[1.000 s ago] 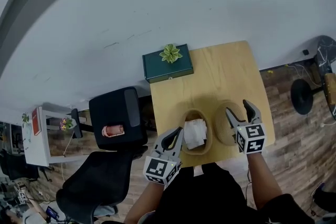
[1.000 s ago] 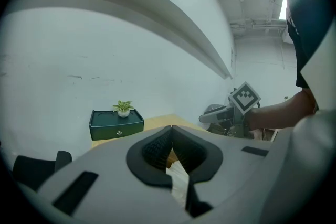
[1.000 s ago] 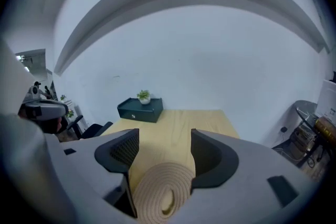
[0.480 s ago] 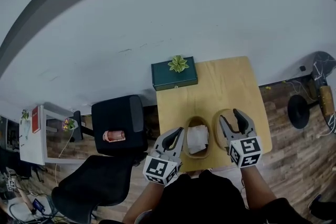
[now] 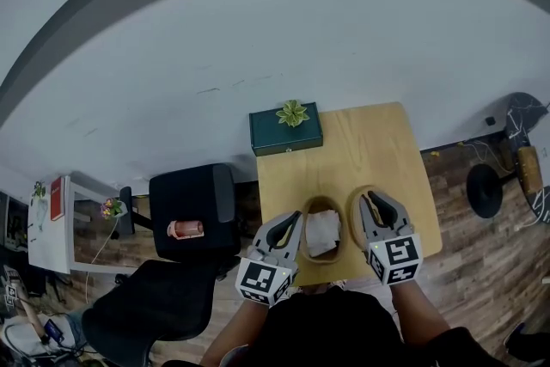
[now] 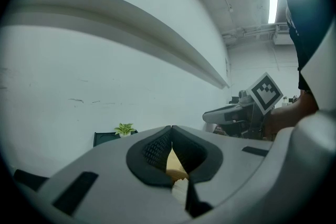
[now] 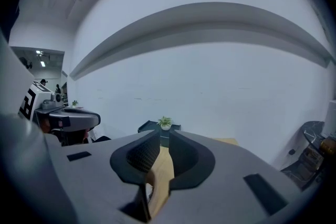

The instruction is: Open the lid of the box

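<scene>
An oval wooden box (image 5: pixel 322 204) stands without its lid near the front of the wooden table (image 5: pixel 378 142), with white paper (image 5: pixel 322 232) inside. Its lid (image 5: pixel 354 221) lies flat just to its right. My left gripper (image 5: pixel 296 219) hovers at the box's left rim; in the left gripper view its tips (image 6: pixel 170 128) meet and nothing is gripped. My right gripper (image 5: pixel 376 198) hangs over the lid. Its jaws have just been closing and stand a narrow gap apart (image 7: pixel 164 132), with nothing between them; the lid shows below.
A dark green gift box (image 5: pixel 284 133) with a green bow (image 5: pixel 292 112) sits at the table's far left corner. Black chairs (image 5: pixel 193 211) stand left of the table, a white shelf (image 5: pixel 60 228) further left. A round stool base (image 5: pixel 481 189) is on the floor at the right.
Both grippers have risen and drawn back a little. The right gripper's wide jaws have come nearly together and it has shifted left over the lid. The box and lid stayed put.
</scene>
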Demonstrator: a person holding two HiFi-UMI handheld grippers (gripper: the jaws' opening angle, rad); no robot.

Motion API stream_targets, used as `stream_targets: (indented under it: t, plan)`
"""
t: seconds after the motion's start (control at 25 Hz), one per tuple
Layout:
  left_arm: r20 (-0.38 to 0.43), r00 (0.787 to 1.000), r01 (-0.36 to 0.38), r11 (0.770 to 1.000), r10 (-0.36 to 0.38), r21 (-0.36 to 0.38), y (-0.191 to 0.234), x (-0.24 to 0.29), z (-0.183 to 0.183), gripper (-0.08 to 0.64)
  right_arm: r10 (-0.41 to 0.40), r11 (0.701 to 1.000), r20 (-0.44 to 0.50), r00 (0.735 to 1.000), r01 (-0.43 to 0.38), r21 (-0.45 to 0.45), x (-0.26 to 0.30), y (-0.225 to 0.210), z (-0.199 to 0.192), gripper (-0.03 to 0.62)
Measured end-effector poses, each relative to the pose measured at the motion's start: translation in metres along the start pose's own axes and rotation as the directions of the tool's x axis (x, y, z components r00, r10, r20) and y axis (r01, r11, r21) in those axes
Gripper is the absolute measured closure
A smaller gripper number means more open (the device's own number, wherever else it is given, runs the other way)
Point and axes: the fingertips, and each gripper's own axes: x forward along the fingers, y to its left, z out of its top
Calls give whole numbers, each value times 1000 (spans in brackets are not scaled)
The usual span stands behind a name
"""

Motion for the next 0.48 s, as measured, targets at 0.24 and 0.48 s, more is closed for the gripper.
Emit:
stream_targets:
  t: [0.24,0.48]
  plan:
    - [7,1000,2,1000,-2,2,-2,-2,1,541,-8,999,5,1000,9,-37,0,5,4,572]
    - [8,1000,0,1000,0,-3,-2,-5,1,541,4,997,8,1000,-4,-73,1,12,8,574]
